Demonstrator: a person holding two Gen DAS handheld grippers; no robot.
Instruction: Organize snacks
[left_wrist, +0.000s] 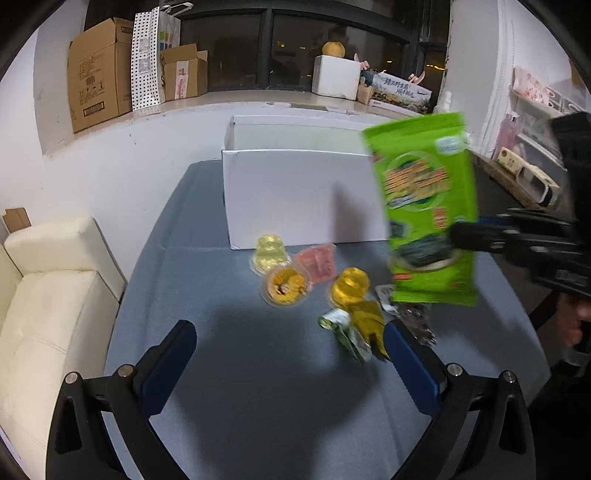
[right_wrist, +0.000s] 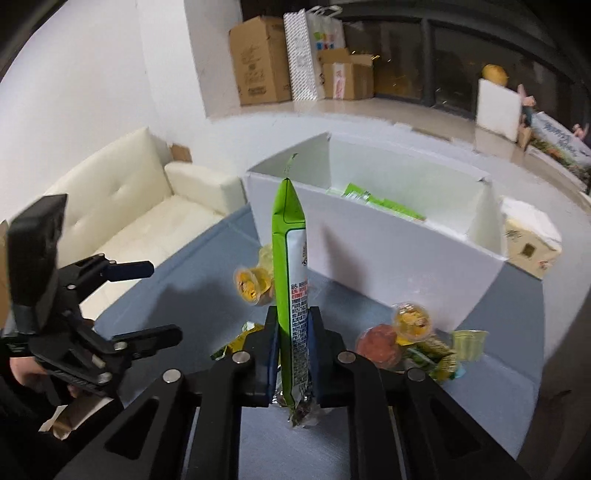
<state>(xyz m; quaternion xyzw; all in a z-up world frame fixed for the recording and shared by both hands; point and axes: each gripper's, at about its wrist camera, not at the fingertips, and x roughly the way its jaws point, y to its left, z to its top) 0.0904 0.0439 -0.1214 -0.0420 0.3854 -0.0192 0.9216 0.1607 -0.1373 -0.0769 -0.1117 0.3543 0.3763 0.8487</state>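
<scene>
On the far left of the left wrist view sits a cream sofa (left_wrist: 48, 280), well apart from the action. Next comes the left gripper (left_wrist: 291, 350), its jaws spread wide and empty above the blue-grey tabletop (left_wrist: 258, 406). Ahead of it lies a loose cluster of jelly cups (left_wrist: 284, 286) in yellow, orange and pink, with small foil wrappers (left_wrist: 354, 332) just beside the right-hand finger. Behind them stands the white box (left_wrist: 295, 199), open at the top.

Further right, the green snack bag (left_wrist: 428, 206) hangs in the air, held upright near its lower edge by the right gripper (right_wrist: 293, 354), which is clenched on it (the right wrist view shows both pads pressed flat against the pouch). That view also shows green packets (right_wrist: 373, 201) already lying inside the box.

My read is that the bag is headed for the box. The grip is low on a tall, floppy pouch, so it could swing or fold and catch on the near wall. If lowered too soon, it could drop short among the cups. The box is light and could slide if bumped.
</scene>
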